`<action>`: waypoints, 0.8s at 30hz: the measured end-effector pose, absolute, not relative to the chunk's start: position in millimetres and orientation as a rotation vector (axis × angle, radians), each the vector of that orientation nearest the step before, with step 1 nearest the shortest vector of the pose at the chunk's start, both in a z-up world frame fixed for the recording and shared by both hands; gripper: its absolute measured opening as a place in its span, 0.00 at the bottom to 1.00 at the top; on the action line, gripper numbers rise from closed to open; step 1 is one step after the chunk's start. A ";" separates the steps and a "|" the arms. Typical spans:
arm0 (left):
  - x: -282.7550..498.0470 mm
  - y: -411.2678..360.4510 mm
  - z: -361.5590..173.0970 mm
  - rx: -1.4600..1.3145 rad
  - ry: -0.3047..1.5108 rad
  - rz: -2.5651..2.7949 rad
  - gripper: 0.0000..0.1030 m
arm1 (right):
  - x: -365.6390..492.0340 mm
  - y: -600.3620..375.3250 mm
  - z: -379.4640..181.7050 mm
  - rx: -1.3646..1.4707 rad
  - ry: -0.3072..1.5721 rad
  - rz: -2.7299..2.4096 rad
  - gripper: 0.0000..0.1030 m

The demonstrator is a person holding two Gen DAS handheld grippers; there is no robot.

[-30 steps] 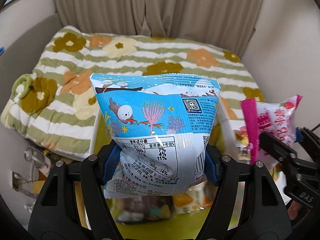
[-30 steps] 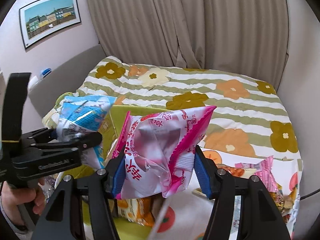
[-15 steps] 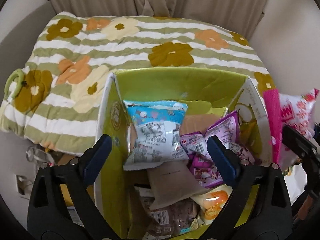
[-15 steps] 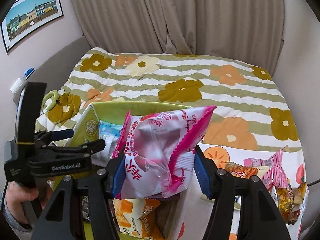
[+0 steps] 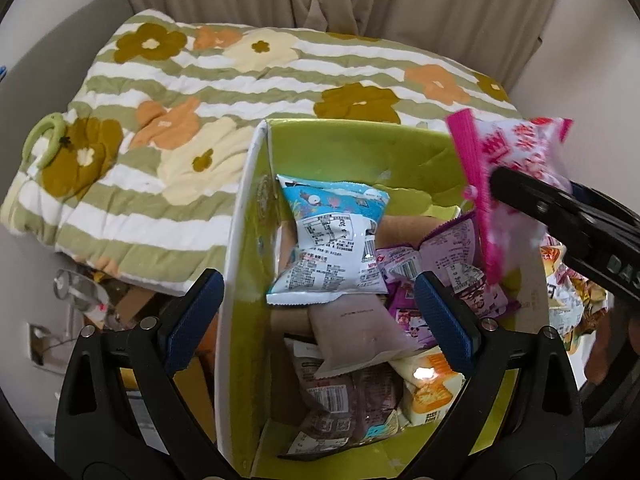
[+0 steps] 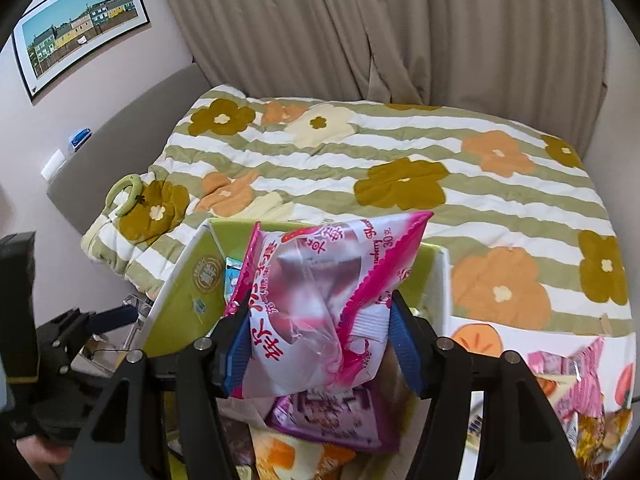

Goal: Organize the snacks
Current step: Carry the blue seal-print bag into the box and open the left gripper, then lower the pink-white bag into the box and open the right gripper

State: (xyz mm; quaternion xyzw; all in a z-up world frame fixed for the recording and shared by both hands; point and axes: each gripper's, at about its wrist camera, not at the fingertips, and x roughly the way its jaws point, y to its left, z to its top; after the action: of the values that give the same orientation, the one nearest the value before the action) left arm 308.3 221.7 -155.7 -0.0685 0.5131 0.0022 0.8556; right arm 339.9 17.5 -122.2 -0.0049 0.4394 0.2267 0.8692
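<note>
Between right tool's (image 6: 316, 344) opening pads, crinkled pink-and-white snack bag (image 6: 320, 304).

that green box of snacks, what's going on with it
A person with a gripper in each hand is filling the green box with snack packets. The left gripper is open over the box, above a blue packet that lies on the pile inside. The right gripper holds a pink packet over the box; its fingers are just starting to open, the packet between them.
</note>
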 end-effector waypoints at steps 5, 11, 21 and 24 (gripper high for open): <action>299.9 219.0 -153.6 -0.147 1.076 0.008 0.93 | 343.8 15.3 -125.0 0.023 0.901 0.468 0.93; 285.0 215.0 -158.3 -0.159 1.093 0.002 0.93 | 325.3 7.0 -128.3 -0.001 0.896 0.457 0.95; 257.1 214.3 -125.0 -0.147 1.018 0.004 0.93 | 292.5 -2.4 -107.1 0.003 0.866 0.452 0.95; 246.1 213.3 -112.7 -0.141 0.992 0.001 0.93 | 279.0 -6.2 -97.1 0.009 0.853 0.449 0.95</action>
State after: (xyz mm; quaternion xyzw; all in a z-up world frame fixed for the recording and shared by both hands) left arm 246.1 213.3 -112.7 -0.0678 0.4756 0.0005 0.8770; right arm 279.1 -6.2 -97.1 0.0043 0.4100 0.2161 0.8861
